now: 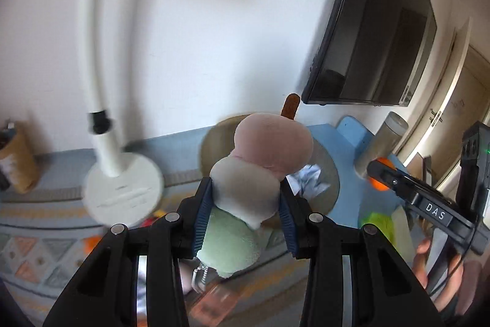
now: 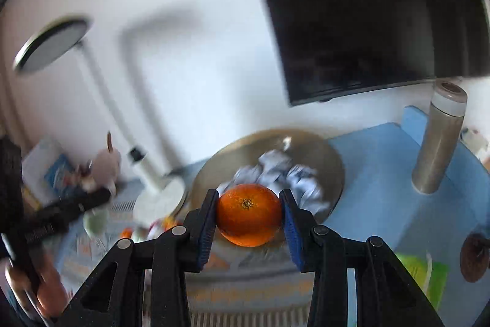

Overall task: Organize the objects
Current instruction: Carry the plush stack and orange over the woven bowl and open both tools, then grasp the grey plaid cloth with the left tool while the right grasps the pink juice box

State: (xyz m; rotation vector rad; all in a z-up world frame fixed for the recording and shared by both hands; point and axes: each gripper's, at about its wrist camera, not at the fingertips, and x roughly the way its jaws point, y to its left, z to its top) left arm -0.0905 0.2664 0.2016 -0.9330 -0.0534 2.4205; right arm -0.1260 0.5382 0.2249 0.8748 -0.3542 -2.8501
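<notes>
My left gripper (image 1: 245, 201) is shut on a soft plush toy (image 1: 263, 155) with a pink head, a pale middle and a green lower part, held up above the patterned cloth. In the right wrist view my right gripper (image 2: 249, 213) is shut on an orange (image 2: 248, 215), its blue pads pressing both sides. The right gripper (image 1: 395, 183) with the orange shows at the right of the left view, a hand behind it. Beyond both lies a round shallow bowl (image 2: 324, 149) with crumpled white and blue paper (image 2: 275, 170) inside.
A white lamp base (image 1: 122, 192) and its curved arm stand left of the bowl. A metal flask (image 2: 438, 137) stands on the blue surface (image 2: 379, 173) at right. A dark screen (image 1: 373, 29) hangs on the wall. A green packet (image 2: 422, 268) lies near right.
</notes>
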